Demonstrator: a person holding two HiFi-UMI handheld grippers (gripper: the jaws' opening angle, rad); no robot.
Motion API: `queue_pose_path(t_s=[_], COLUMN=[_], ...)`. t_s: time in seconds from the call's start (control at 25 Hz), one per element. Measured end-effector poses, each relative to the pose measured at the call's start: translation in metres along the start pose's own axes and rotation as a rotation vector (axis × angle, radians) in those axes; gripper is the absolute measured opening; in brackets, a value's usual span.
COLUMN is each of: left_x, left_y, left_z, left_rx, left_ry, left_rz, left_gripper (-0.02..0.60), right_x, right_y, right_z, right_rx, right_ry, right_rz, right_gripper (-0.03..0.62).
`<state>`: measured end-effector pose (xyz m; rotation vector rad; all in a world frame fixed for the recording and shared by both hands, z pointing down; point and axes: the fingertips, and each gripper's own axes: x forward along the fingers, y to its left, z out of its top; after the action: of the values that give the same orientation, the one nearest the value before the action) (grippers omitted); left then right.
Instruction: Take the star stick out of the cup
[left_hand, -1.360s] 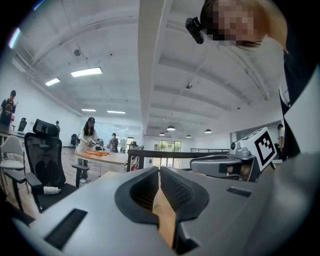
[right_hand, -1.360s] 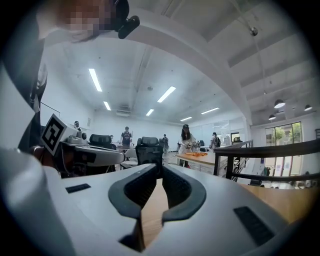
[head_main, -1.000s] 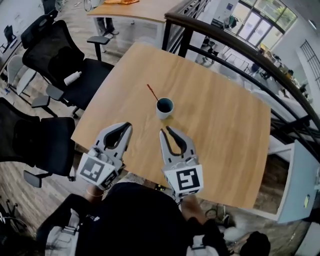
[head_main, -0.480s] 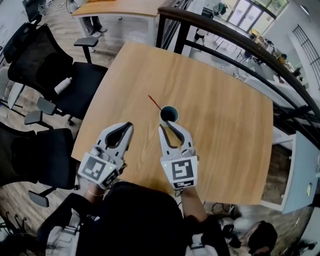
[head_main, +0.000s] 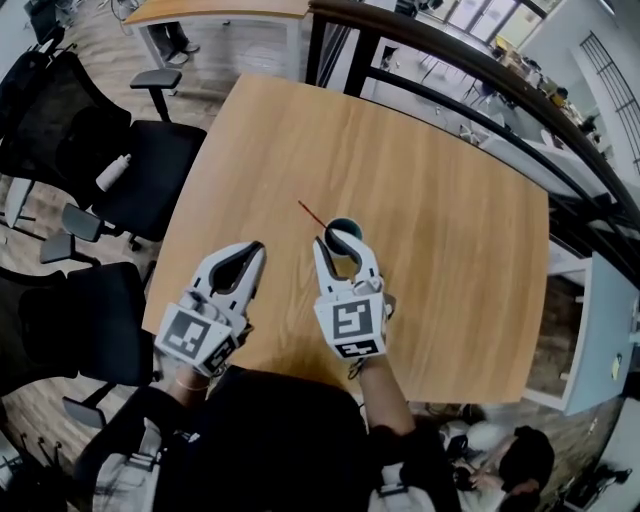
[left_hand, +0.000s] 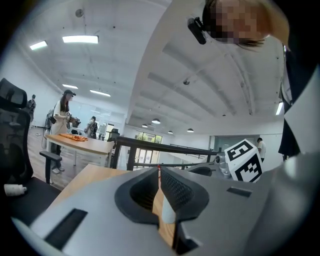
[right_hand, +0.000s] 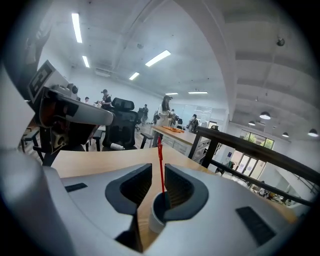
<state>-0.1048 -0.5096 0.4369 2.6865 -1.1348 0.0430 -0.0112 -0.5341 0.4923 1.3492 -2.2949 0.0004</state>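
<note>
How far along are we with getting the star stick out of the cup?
Done: nothing lifted; the star stick stands in the cup. In hand: the right gripper is at the cup, fingers open with the stick lined up between them. The left gripper is shut, empty, set back. Remaining: close, lift out.

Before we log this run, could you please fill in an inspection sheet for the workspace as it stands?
Surface: wooden table, holding only the job's things.
Job's things: white cup upright near the table's middle; red star stick stands in it, leaning out to the left.
Clutter: nothing seen on the table.
Grippers: right gripper open, jaws close up to the cup, stick not gripped; left gripper shut and empty, beside it.
Cables: nothing seen.
Surroundings: black office chairs on the left, a white bottle on one seat; black railing behind the table; a second table beyond.
</note>
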Motion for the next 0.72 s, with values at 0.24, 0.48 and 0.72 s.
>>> queue_pose_path(t_s=[0.24,0.48,0.72], left_x=[0.014,0.026,0.029], left_y=[0.017,0.032,0.040], left_z=[0.003,0.000,-0.006], left_rx=[-0.015,-0.018,-0.036], left_ry=[-0.002,-0.002,0.014], left_rz=[-0.009,-0.010,-0.007], left_gripper=[0.023,0.023,0.023], right_x=[0.028,0.048,0.059], right_y=[-0.006,-0.009,-0.009], right_z=[-0.009,-0.021,-0.022], right_rx=[0.013,-0.013,0.002], right_ry=[0.051,0.086,0.099], right_rz=[0.008,0.015,0.020], right_gripper=[0.094,0.094,0.081])
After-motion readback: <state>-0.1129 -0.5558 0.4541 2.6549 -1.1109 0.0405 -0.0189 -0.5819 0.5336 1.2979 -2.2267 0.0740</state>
